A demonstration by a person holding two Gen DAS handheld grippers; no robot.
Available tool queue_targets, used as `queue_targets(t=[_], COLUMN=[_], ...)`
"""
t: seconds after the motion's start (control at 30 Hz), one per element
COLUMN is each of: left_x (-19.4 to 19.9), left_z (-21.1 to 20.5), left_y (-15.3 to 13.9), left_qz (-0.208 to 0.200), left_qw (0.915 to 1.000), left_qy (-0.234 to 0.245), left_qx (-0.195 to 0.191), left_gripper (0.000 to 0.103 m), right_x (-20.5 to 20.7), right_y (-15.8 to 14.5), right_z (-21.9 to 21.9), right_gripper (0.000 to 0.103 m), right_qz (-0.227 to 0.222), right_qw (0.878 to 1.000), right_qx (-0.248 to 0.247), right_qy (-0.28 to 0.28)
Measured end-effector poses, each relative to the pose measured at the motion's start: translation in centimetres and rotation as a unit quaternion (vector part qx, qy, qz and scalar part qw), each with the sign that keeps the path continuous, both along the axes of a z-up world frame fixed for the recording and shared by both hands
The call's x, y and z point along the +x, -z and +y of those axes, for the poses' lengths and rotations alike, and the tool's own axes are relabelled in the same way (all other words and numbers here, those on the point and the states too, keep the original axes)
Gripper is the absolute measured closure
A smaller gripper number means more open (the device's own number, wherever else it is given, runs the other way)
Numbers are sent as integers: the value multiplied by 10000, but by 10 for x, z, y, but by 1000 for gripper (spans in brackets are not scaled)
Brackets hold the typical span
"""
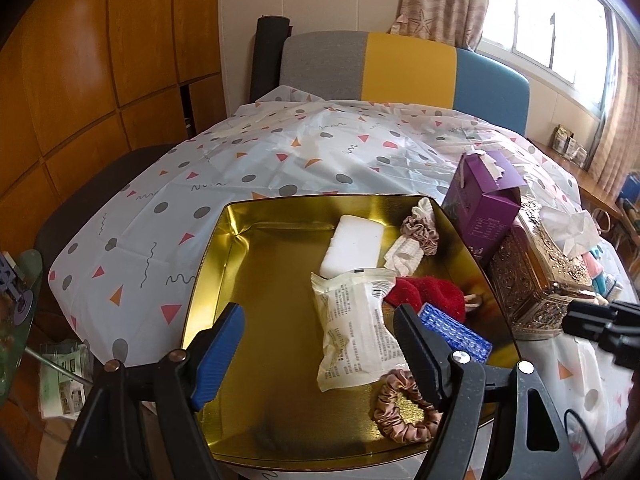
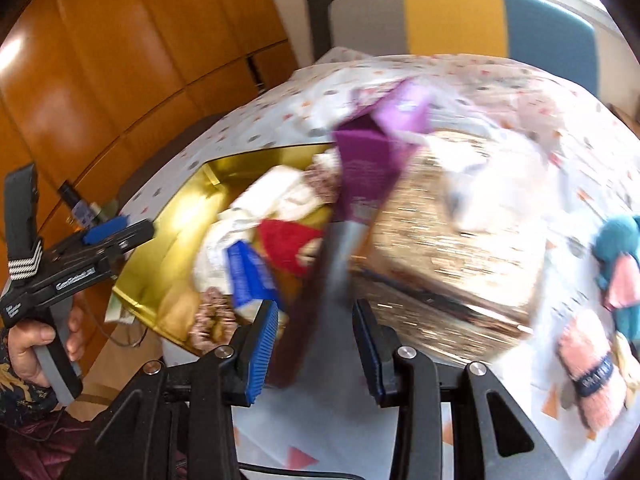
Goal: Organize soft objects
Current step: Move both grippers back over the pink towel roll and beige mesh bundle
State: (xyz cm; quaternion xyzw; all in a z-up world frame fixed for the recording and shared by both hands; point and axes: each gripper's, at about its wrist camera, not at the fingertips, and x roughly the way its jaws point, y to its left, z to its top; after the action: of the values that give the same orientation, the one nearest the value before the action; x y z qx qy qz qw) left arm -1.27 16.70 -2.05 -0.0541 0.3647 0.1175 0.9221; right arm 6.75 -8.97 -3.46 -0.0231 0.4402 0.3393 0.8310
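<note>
A gold tin tray [image 1: 224, 256] holds soft items: a white sponge [image 1: 354, 244], a white sealed packet [image 1: 352, 332], a red fuzzy piece [image 1: 428, 292], a blue beaded piece [image 1: 456, 330], a pink satin scrunchie [image 1: 404, 412] and more scrunchies [image 1: 420, 232] at the far wall. My left gripper [image 1: 319, 311] hovers open above the packet, gripping nothing. The right wrist view is blurred; my right gripper [image 2: 316, 308] is open and empty near the tray's right corner. On the cloth to its right lie a teal plush [image 2: 616, 248] and a pink knit piece [image 2: 592, 364].
A purple carton [image 1: 484, 204] and an ornate gold tissue box [image 1: 536, 276] stand right beside the tray. A patterned cloth [image 1: 240, 160] covers the table, with a multicoloured chair [image 1: 404, 68] behind it. A hand [image 2: 32, 344] holds the left gripper [image 2: 132, 228].
</note>
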Motion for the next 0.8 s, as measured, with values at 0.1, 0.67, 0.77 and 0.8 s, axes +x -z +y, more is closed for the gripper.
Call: queue_targets(t=[0.1,0.67,0.77,0.8], left_x=[0,4,5,5], left_z=[-6,-32,-37,-39], left_y=[-2,-4,-5,-5], left_qz=[-15,-3,5,3], left_qw=[9999,9988,9984,9983], left_qy=[79,449,519,543], left_qx=[71,169,210,216], left_gripper=[25,23,23,23], right_x=[5,21,29,30], right_y=[-1,-16,-7,-3], right_z=[-25,-153,-193,-207], right_gripper=[65,64,64,64], right_qz=[-24,-165,-99,-79], right_qw=[9995,9780,9620,9541], right_qx=[9,180,186,220], right_qy=[318,2071,2723,2987])
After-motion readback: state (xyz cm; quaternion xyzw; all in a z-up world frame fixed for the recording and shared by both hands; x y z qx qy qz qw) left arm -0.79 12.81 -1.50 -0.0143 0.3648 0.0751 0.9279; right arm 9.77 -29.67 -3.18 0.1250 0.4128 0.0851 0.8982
